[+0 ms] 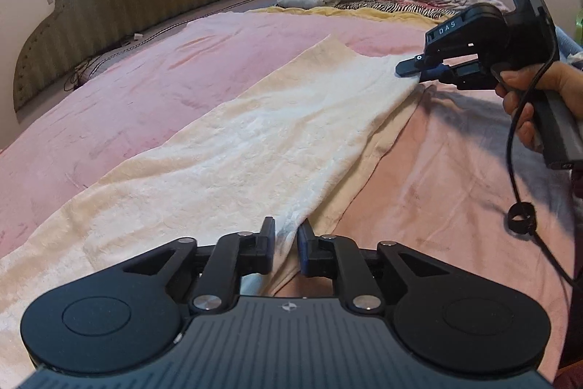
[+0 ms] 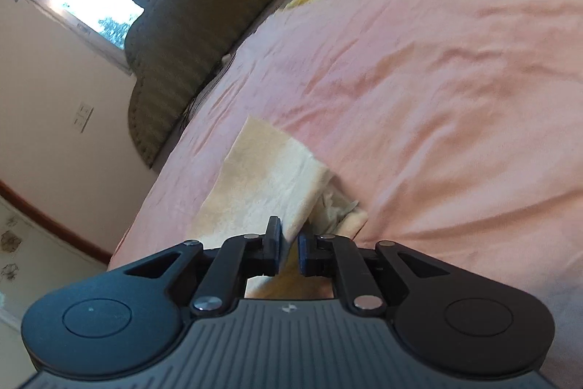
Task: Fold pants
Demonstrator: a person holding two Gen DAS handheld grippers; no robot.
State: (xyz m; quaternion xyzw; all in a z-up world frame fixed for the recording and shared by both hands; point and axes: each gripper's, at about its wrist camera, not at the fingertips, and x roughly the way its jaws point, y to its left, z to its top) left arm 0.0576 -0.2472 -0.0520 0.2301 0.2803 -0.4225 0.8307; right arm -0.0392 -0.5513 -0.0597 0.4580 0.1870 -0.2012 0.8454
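Cream, plush cloth stretches across the pink bedspread (image 1: 145,90): the pants (image 1: 255,141) lie lengthwise on the bed, running from about 7 o'clock in the left wrist view up toward 1 o'clock, where the far end lifts off the cover.

The left hand-held gripper (image 1: 286,248) has its fingers pinched onto the near edge of the pants, cloth bunched between the pads. The right hand-held gripper (image 1: 419,70) is clamped on the far corner, and in its own view (image 2: 289,248) the fabric passes between the nearly closed fingers. Both ends look held, so the step in hand seems to be carrying one long edge over to make a fold.

To do it well, I would keep both grips level and the cloth taut between them, move the two ends together at the same pace, and lay the raised edge squarely on the opposite edge so no wrinkle is trapped beneath.

The right hand (image 1: 539,97) holds its handle at 3 o'clock, tool pointing leftward and tilted slightly down toward the bed; its cable (image 1: 517,148) hangs loose below. The left tool sits low, aimed along the garment.
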